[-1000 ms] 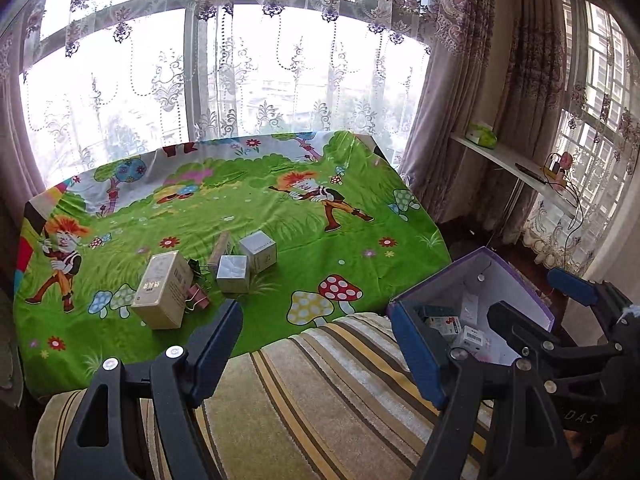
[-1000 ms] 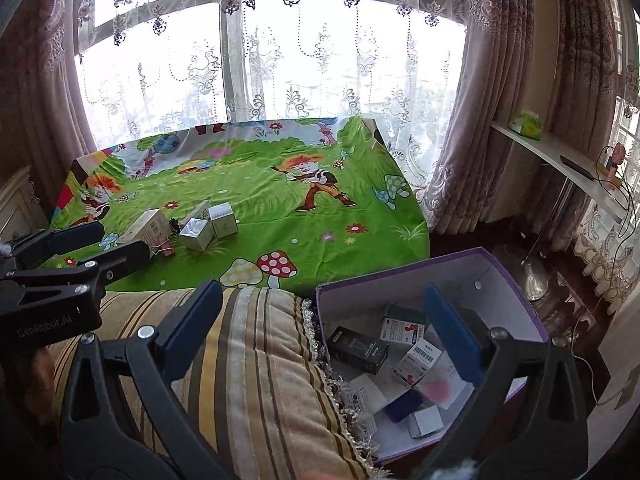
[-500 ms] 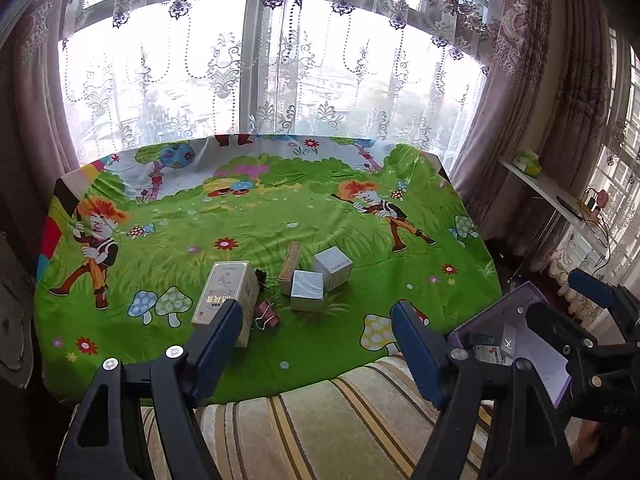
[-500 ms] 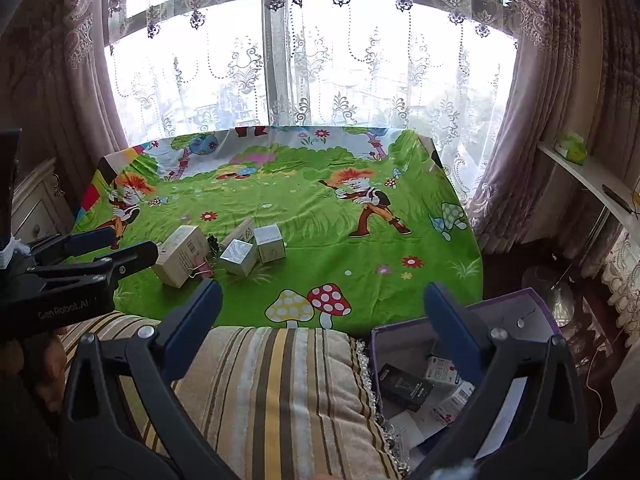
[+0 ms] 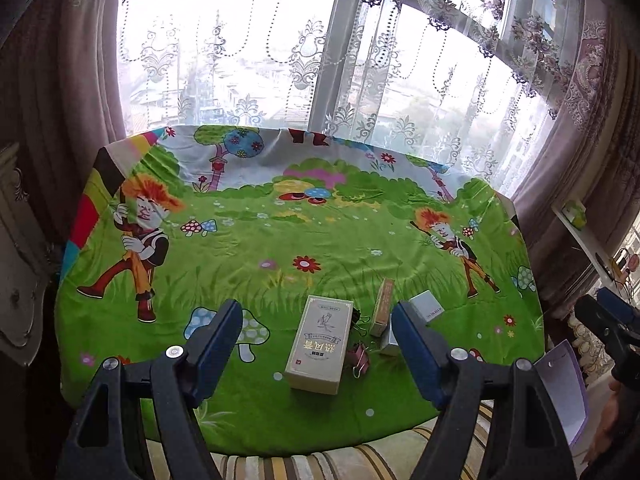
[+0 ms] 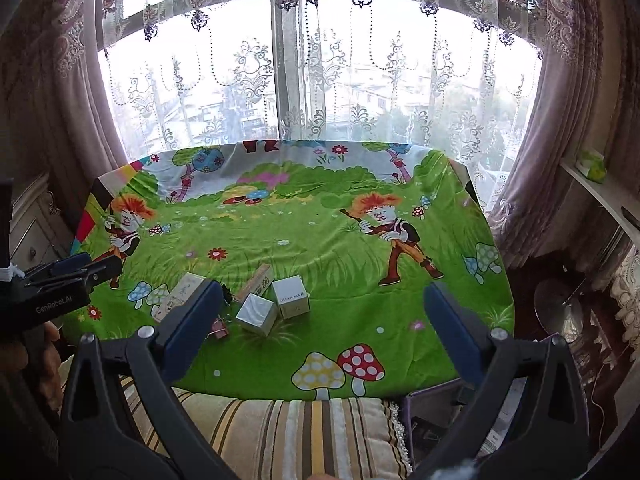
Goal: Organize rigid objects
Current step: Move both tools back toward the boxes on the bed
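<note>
A tall cream box lies flat on the green cartoon cloth, straight ahead of my open, empty left gripper. Beside it lie a slim tan box, a silver cube, a white cube and pink binder clips. My right gripper is open and empty above the cloth's near edge, with both cubes ahead of it to the left. The cream box is partly hidden behind its left finger. The purple storage box sits low at the right.
A striped cushion lies along the near edge. Lace curtains and a window stand behind the table. A wall shelf with a green tissue box runs at the right. A cabinet stands at the left.
Both grippers have swung left and forward from the purple box toward the table. The boxes on the cloth now sit centred ahead; the purple box has slid to the right edge.
</note>
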The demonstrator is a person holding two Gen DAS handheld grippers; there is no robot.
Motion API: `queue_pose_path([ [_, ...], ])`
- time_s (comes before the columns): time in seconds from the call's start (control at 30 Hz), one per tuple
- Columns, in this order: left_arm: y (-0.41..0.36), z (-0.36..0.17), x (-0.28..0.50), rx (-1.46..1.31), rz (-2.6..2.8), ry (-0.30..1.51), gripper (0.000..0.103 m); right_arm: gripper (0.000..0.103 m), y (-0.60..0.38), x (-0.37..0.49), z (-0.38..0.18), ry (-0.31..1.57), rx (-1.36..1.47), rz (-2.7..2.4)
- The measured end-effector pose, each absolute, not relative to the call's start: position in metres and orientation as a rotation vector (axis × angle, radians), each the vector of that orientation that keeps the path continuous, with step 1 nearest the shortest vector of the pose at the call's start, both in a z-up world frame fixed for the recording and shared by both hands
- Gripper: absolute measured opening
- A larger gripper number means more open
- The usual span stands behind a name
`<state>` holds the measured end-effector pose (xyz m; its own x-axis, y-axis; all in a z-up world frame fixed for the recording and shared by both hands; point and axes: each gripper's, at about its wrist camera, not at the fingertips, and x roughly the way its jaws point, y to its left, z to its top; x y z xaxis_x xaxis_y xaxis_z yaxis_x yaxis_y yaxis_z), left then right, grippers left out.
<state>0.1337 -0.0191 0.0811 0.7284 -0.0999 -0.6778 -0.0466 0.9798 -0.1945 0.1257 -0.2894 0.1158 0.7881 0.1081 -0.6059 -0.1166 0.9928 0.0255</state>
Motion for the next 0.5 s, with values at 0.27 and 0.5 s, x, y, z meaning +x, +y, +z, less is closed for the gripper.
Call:
queue_pose_path([
  [0.27, -0.012, 0.059, 0.163, -0.244, -0.061, 0.84, 0.078, 0.101, -0.268, 0.175, 0.09, 0.727, 0.008, 0.129],
  [0.5, -0.022, 0.028, 0.19, -0.266, -0.109, 0.94, 0.078, 0.101, -0.238, 0.223, 0.05, 0.829, -0.018, 0.183],
])
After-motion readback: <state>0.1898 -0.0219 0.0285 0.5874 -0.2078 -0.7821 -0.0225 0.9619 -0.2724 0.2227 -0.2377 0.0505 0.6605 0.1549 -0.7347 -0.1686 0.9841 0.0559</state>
